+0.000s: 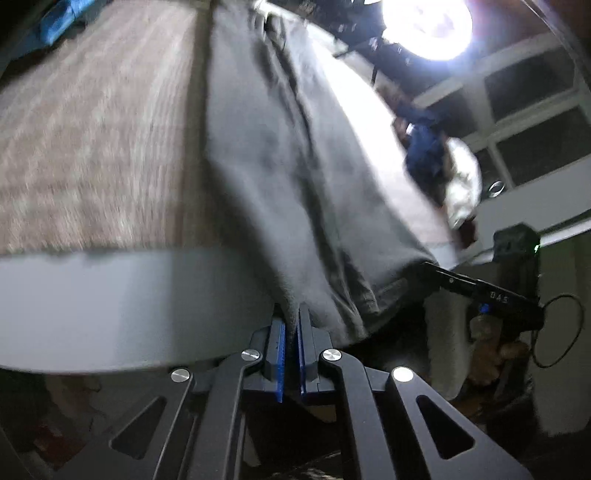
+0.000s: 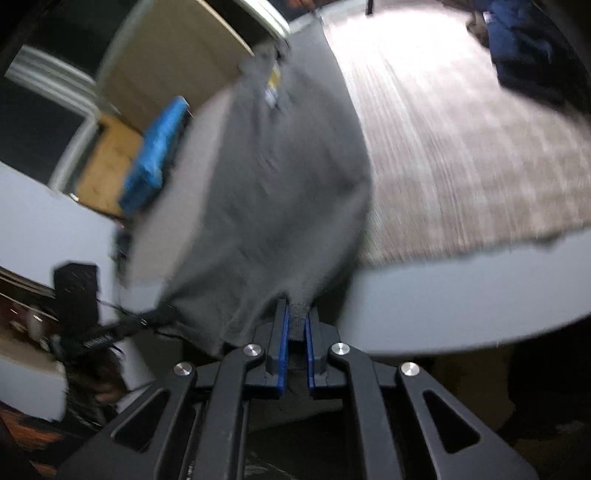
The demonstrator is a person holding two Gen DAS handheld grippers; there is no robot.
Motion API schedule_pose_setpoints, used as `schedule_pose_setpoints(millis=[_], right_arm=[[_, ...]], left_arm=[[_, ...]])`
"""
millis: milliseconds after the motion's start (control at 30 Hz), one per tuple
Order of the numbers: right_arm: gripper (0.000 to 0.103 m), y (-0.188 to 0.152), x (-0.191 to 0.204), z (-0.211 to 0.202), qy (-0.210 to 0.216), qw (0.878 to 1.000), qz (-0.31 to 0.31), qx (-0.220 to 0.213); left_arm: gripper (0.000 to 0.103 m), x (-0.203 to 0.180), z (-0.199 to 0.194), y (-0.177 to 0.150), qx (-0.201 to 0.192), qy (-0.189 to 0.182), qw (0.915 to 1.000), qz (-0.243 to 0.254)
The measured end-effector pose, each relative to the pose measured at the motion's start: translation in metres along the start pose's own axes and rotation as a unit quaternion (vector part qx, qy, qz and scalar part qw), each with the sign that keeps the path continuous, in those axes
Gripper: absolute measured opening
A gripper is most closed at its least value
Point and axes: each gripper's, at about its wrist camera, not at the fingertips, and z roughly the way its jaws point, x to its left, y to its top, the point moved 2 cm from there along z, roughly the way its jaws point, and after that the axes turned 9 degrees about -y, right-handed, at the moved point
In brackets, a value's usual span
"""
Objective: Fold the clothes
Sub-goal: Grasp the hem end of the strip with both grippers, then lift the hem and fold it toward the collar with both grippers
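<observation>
A grey garment [image 1: 280,177] lies stretched over the table's near edge, blurred by motion. My left gripper [image 1: 291,317] is shut on its hem, the cloth pinched between the blue pads [image 1: 281,354]. At the right of the left wrist view, the other gripper [image 1: 480,291] grips the same hem. Seen from the right wrist, the grey garment [image 2: 280,192] runs away from me, a small label near its far end. My right gripper [image 2: 295,314] is shut on a bunched fold of it between the blue pads [image 2: 283,350].
The table [image 1: 110,302] has a white rim and a brownish woven cover [image 2: 461,147]. A blue object [image 2: 155,162] lies at its left edge, dark blue clothing [image 2: 524,48] at the far right. A bright lamp [image 1: 424,26] glares overhead. A white cloth [image 1: 461,184] is beside dark blue fabric.
</observation>
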Motion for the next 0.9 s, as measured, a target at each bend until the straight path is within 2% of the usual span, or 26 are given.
schedule_pose_setpoints(millis=[100, 167, 267, 367, 400, 533, 600, 700, 767, 833, 900], right_arm=[[0.007, 0.044, 0.015, -0.018, 0.010, 0.999, -0.017, -0.042], [0.007, 0.077, 0.025, -0.027, 0.010, 0.997, -0.034, -0.069], [0.007, 0.125, 0.037, -0.028, -0.019, 0.991, -0.081, -0.105], [0.007, 0.180, 0.044, 0.005, -0.048, 0.985, -0.118, -0.118], [0.007, 0.188, 0.040, 0.008, -0.056, 0.984, -0.123, -0.114], [0.007, 0.239, 0.020, 0.074, -0.073, 0.988, -0.115, -0.067], [0.008, 0.250, 0.009, 0.095, -0.073, 0.991, -0.106, -0.040], [0.015, 0.261, -0.007, 0.120, -0.063, 0.994, -0.083, 0.011], [0.025, 0.267, -0.014, 0.127, -0.047, 0.996, -0.067, 0.038], [0.038, 0.272, -0.020, 0.120, -0.029, 0.997, -0.053, 0.046], [0.039, 0.276, -0.026, 0.106, -0.008, 0.998, -0.037, 0.042]], left_arm=[[0.004, -0.015, -0.024, 0.033, -0.035, -0.010, 0.9992, 0.018], [0.004, -0.022, -0.036, 0.065, -0.063, -0.002, 0.9972, 0.040], [0.004, -0.030, -0.043, 0.119, -0.104, 0.046, 0.9894, 0.090], [0.004, -0.027, -0.030, 0.169, -0.124, 0.095, 0.9797, 0.126], [0.004, -0.023, -0.020, 0.183, -0.124, 0.104, 0.9787, 0.126], [0.004, 0.013, 0.015, 0.225, -0.108, 0.128, 0.9803, 0.105], [0.004, 0.034, 0.033, 0.236, -0.090, 0.135, 0.9833, 0.082], [0.007, 0.058, 0.050, 0.245, -0.063, 0.142, 0.9869, 0.042], [0.024, 0.068, 0.051, 0.247, -0.053, 0.140, 0.9886, 0.016], [0.035, 0.069, 0.045, 0.249, -0.055, 0.124, 0.9907, 0.001], [0.041, 0.068, 0.037, 0.251, -0.058, 0.117, 0.9914, -0.004]])
